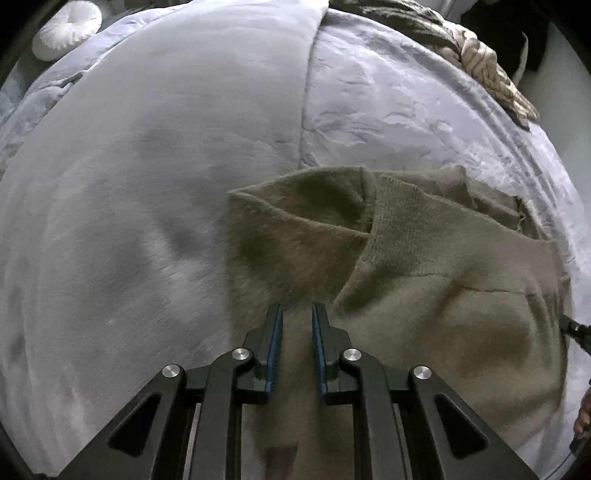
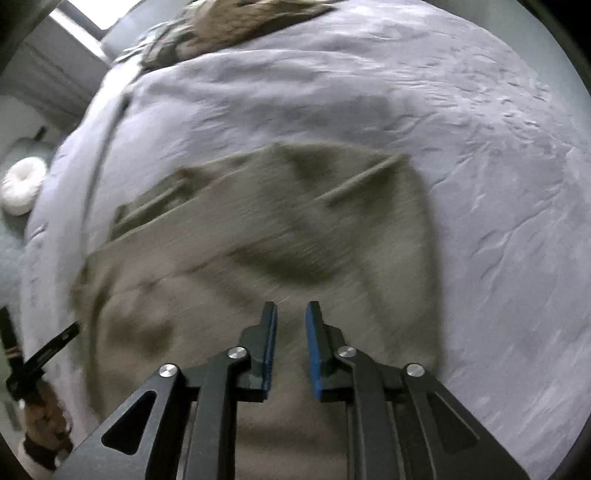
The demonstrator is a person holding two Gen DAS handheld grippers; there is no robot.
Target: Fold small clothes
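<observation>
A brownish knitted sweater (image 1: 424, 266) is lying crumpled on a bed covered with a pale lilac bedspread (image 1: 388, 110), and both grippers are pointing steeply down at it. The left gripper (image 1: 297, 314) is hanging over the sweater's left part, its blue-padded fingers (image 1: 275, 332) a little apart with nothing clamped between them. The right gripper (image 2: 290, 312) is standing the same way over the sweater's near right part, fingers slightly apart and empty. To the left of the sweater a smooth grey blanket (image 1: 147, 184) is giving wide free room; to the right the bedspread is lying bare. The left view is showing the ribbed hem sharply, while the right view is blurred. Only the right view is showing a hand (image 2: 46, 417) at the left edge. A round white cushion (image 1: 66, 29) is lying far left.
</observation>
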